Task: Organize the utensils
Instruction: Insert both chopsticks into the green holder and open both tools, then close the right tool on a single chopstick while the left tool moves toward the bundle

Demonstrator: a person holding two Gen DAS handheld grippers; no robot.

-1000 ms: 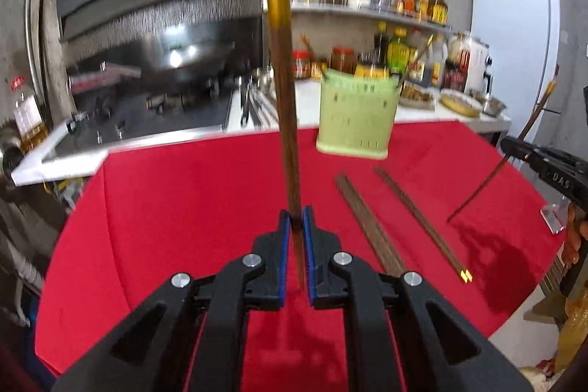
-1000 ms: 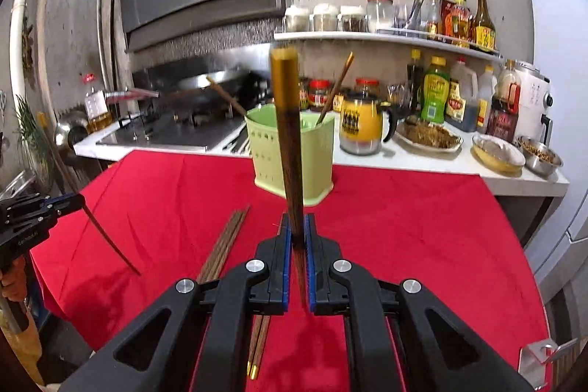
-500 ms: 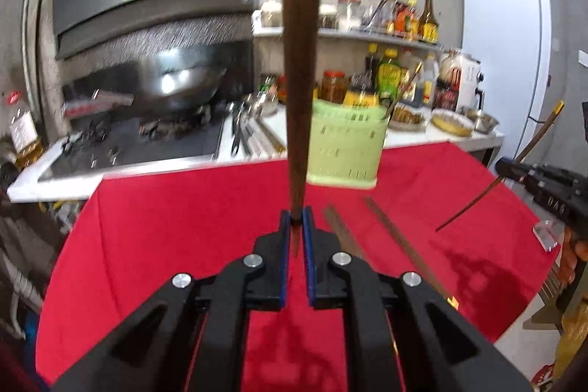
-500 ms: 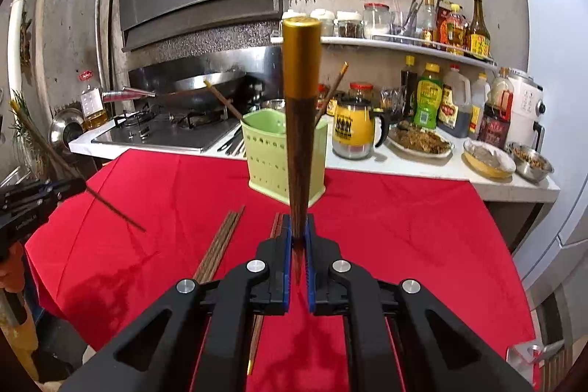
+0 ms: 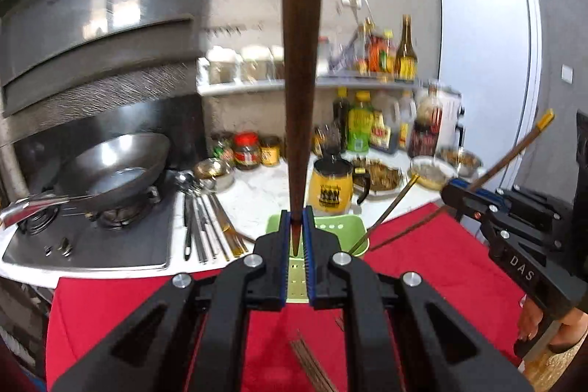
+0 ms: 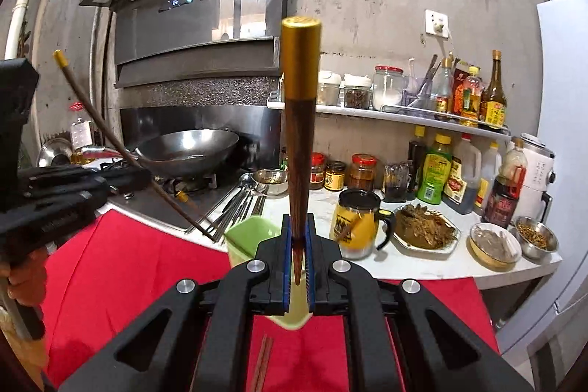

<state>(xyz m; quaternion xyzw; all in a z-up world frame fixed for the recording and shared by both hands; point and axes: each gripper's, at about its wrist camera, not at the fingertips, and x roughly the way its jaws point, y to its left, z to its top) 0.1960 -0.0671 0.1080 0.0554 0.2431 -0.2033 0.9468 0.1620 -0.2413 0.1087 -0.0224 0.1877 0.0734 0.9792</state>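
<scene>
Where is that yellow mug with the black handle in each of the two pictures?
Left wrist view: the yellow mug stands on the white counter just right of centre, behind the green utensil holder.
Right wrist view: the yellow mug is right of centre, beside the plate of dried food.
Shared landmark: the wok on the stove.

Bright daylight, fisheye warp (left view blurred)

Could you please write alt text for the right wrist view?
The right hand-held gripper pinches a gold-capped wooden chopstick upright above a green utensil holder on a red tablecloth. At left, the left hand-held gripper holds another chopstick slanted, before a stove with a wok.
</scene>
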